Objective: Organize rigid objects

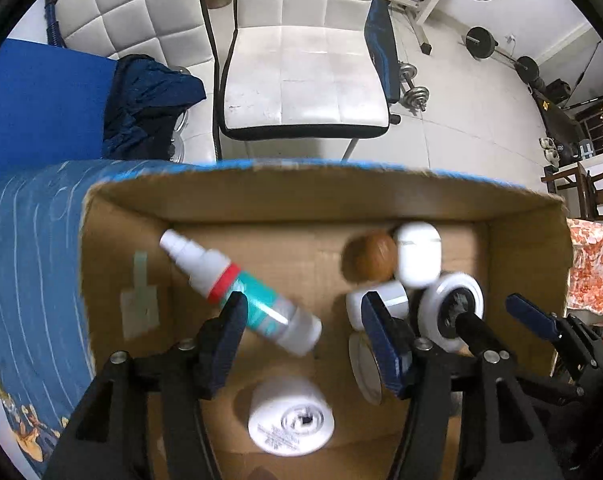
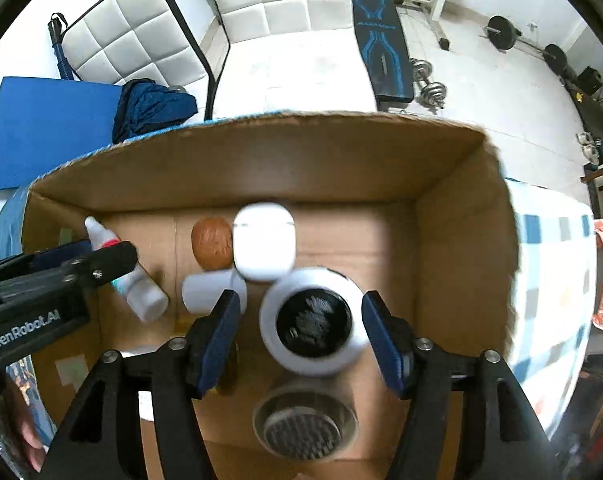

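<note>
Both tools hang over an open cardboard box [image 1: 125,240] that holds the rigid objects. The left tool [image 1: 305,332] is released, its jaws wide apart and gripping nothing; a spray bottle [image 1: 241,292] lies diagonally on the box floor, its body passing just beyond the left finger [image 1: 229,340], with its white nozzle toward the far left corner and its base toward the gap between the jaws. Whether bottle and finger touch cannot be told. Nearer the camera, between the jaws, a white jar [image 1: 291,420] lies on its side. The right tool [image 2: 301,336] is also released, its jaws spread on either side of a white round case [image 2: 313,326] with a black centre; the case sits between the fingers, and contact with the pads cannot be told because of blur. Beyond the case lie a white earbud case [image 2: 264,242], a brown nut [image 2: 212,243] touching its left side, and a white cylinder [image 2: 205,294] just beside the right tool's left finger. A round mesh-topped object [image 2: 301,426] lies on the box floor below the round case. The box stands on a counter with a blue patterned cloth [image 1: 29,264]
</note>
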